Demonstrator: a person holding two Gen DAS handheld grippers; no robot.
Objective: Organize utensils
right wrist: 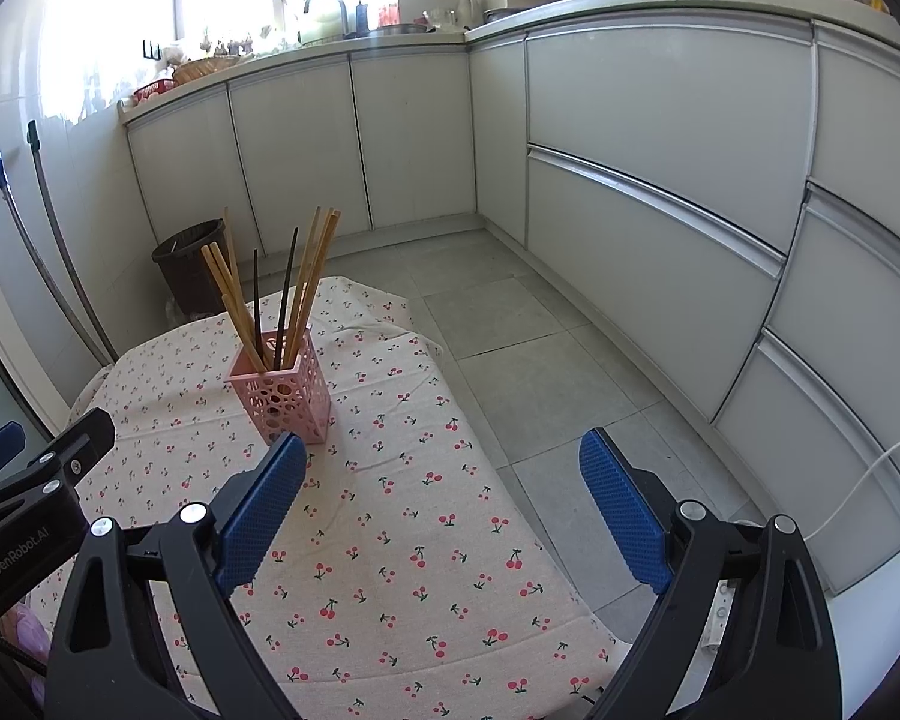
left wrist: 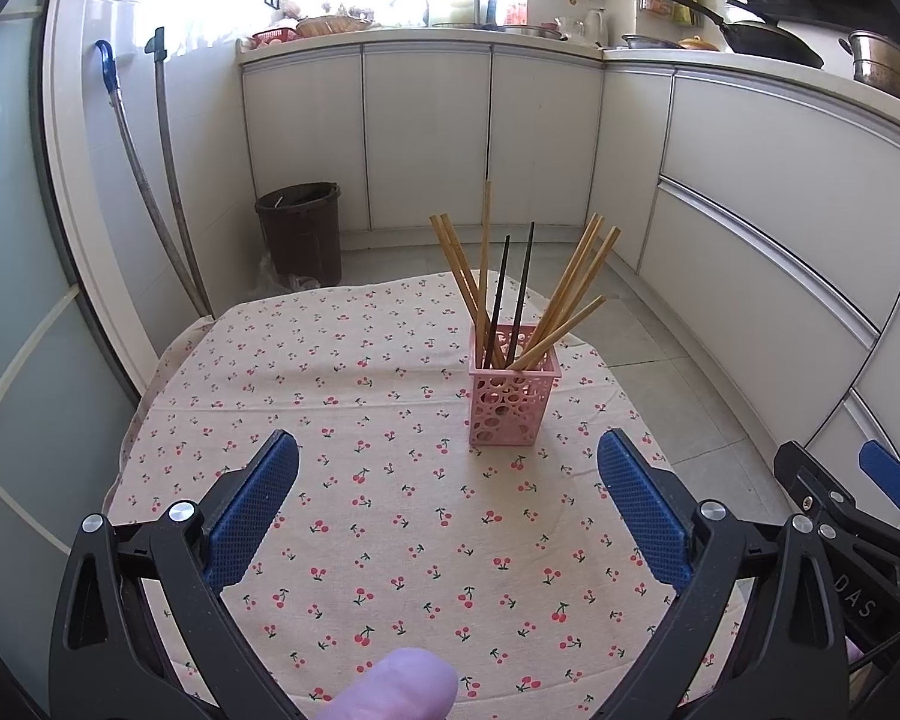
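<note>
A pink perforated holder (left wrist: pixel 514 402) stands upright on the cherry-print tablecloth (left wrist: pixel 360 420). Several wooden chopsticks (left wrist: pixel 576 288) and two black chopsticks (left wrist: pixel 522 294) stand in it, fanned out. My left gripper (left wrist: pixel 448 468) is open and empty, held a little short of the holder. In the right wrist view the holder (right wrist: pixel 285 399) sits at the left with its chopsticks (right wrist: pixel 306 288). My right gripper (right wrist: pixel 442 465) is open and empty, over the table's right edge. The left gripper's body (right wrist: pixel 42 480) shows at the left there.
White kitchen cabinets (left wrist: pixel 426 138) curve around the back and right. A dark bin (left wrist: pixel 300 234) stands on the grey tile floor (right wrist: pixel 510 324) behind the table. Two mop handles (left wrist: pixel 168 180) lean on the left wall. Pots and pans (left wrist: pixel 768 36) sit on the counter.
</note>
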